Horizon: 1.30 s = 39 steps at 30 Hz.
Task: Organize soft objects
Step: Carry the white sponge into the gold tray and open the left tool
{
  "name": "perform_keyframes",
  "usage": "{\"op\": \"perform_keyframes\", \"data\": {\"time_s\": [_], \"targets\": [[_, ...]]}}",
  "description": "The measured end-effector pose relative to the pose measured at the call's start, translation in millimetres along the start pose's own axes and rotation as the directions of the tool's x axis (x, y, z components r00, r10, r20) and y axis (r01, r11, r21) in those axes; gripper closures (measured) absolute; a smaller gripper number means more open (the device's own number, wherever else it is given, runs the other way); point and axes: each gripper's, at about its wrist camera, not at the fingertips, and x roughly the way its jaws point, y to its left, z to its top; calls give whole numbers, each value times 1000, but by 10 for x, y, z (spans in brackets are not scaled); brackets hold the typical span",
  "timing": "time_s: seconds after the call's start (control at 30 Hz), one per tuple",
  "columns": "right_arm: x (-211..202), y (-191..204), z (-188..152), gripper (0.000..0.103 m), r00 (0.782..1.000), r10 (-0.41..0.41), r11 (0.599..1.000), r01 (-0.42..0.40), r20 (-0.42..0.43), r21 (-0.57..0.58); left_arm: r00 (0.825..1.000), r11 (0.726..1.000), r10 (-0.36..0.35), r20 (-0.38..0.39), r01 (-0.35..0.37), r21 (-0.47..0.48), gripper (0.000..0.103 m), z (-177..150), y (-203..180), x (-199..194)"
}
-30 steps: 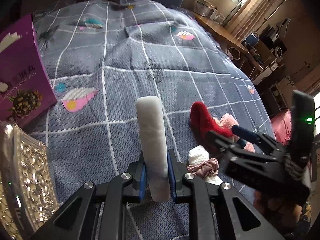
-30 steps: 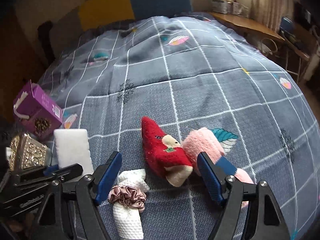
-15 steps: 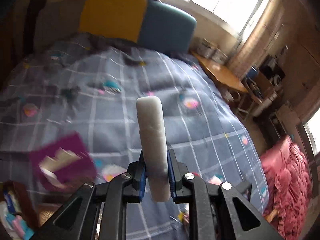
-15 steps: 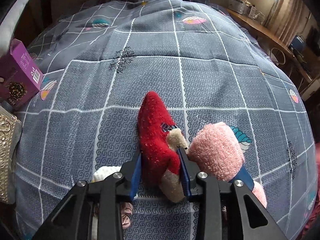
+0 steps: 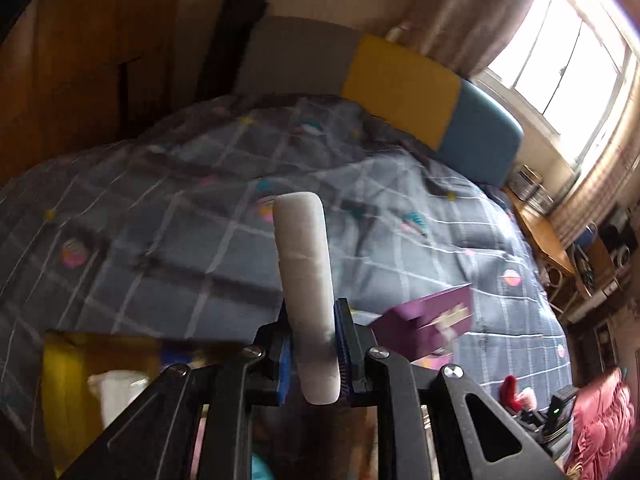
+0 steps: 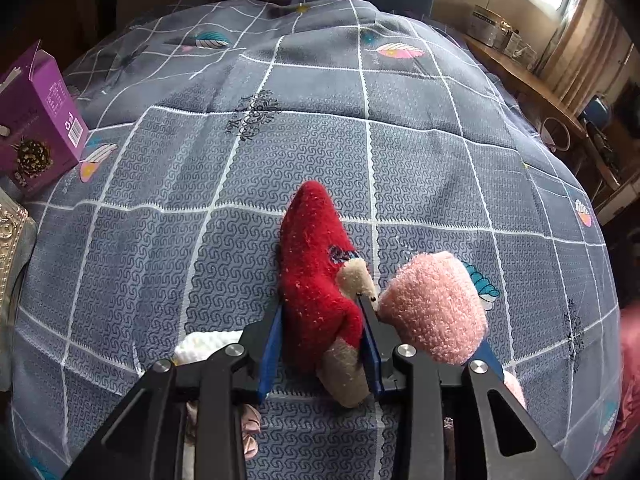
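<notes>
My left gripper (image 5: 313,354) is shut on a white sponge (image 5: 306,280) that stands upright between its pads, held above the bed. My right gripper (image 6: 320,344) is shut on a red and beige fuzzy sock (image 6: 320,276) that lies on the grey checked bedspread (image 6: 160,240). A pink fuzzy sock (image 6: 434,304) lies touching it on the right. A white knit piece (image 6: 204,346) and a pink scrunchie (image 6: 250,428) lie under the right gripper, partly hidden. The red sock (image 5: 510,386) shows small in the left wrist view.
A purple box (image 6: 34,132) stands at the left of the bed, also seen in the left wrist view (image 5: 430,326). A gold ornate box (image 6: 10,240) is at the left edge. A yellow container (image 5: 68,388) sits below the left gripper. A wooden desk (image 6: 528,84) is at the right.
My left gripper has lifted and swung left with the sponge, now over a yellow container. My right gripper moved in and closed on the red sock.
</notes>
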Motion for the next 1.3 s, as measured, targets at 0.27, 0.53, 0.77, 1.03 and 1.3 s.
{"op": "perform_keyframes", "data": {"time_s": [0.27, 0.53, 0.77, 1.03, 1.3], "targets": [[-23, 55, -31, 67, 999, -32, 999, 32, 13, -25, 999, 986, 45, -8, -46, -163, 86, -602, 1213, -307], [-30, 48, -36, 67, 999, -38, 999, 39, 17, -24, 990, 965, 37, -135, -70, -251, 85, -1120, 1795, -100], [-24, 38, -44, 67, 999, -41, 999, 42, 23, -20, 990, 937, 63, -129, -103, -334, 71, -1372, 1952, -93], [-16, 33, -31, 67, 999, -40, 999, 40, 20, -16, 967, 919, 246, -63, -253, -302, 69, -1508, 1897, -407], [-10, 39, -29, 67, 999, -38, 999, 38, 20, -12, 951, 927, 306, 44, -288, -242, 62, -1571, 1603, -687]]}}
